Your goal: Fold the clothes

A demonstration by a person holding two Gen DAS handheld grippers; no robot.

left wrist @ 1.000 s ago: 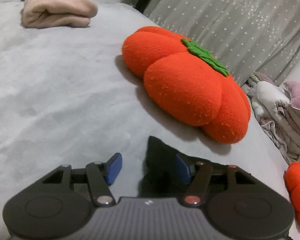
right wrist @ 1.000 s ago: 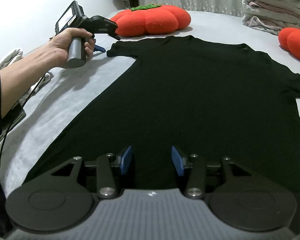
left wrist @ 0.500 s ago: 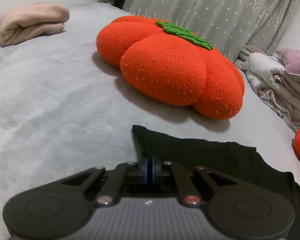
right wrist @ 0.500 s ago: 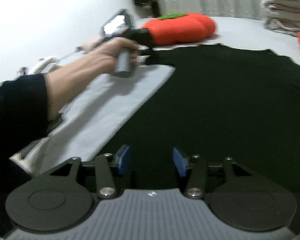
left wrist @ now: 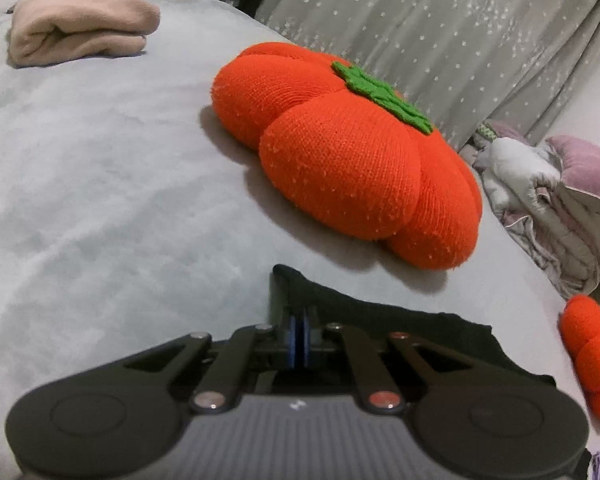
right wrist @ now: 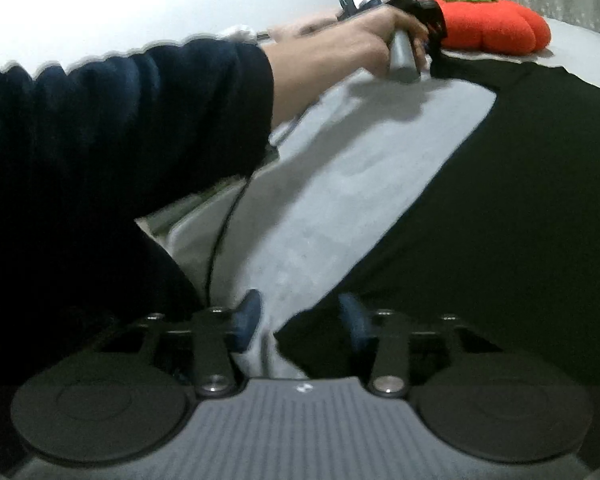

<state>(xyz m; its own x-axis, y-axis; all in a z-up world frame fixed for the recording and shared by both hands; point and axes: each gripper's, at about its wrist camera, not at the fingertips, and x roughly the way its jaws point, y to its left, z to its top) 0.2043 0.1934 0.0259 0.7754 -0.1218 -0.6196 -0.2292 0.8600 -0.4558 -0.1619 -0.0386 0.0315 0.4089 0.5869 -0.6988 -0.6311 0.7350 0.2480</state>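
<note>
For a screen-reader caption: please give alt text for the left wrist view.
The left gripper is shut on the sleeve edge of a black shirt lying on a grey bed. Beyond sit an orange pumpkin cushion and a folded pink garment.

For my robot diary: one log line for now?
left hand-held gripper: shut on black shirt sleeve | right hand-held gripper: closing at shirt's bottom corner | fold: not yet begun

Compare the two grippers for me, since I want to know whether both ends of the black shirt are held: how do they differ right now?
The left gripper is shut on the black shirt at its sleeve end, near the orange pumpkin cushion. The right gripper is not gripping: its jaws are closing, with the shirt's bottom corner and the grey bedcover between the blue pads, which do not press on it. Both have blue pads and point down at the bed.
</note>
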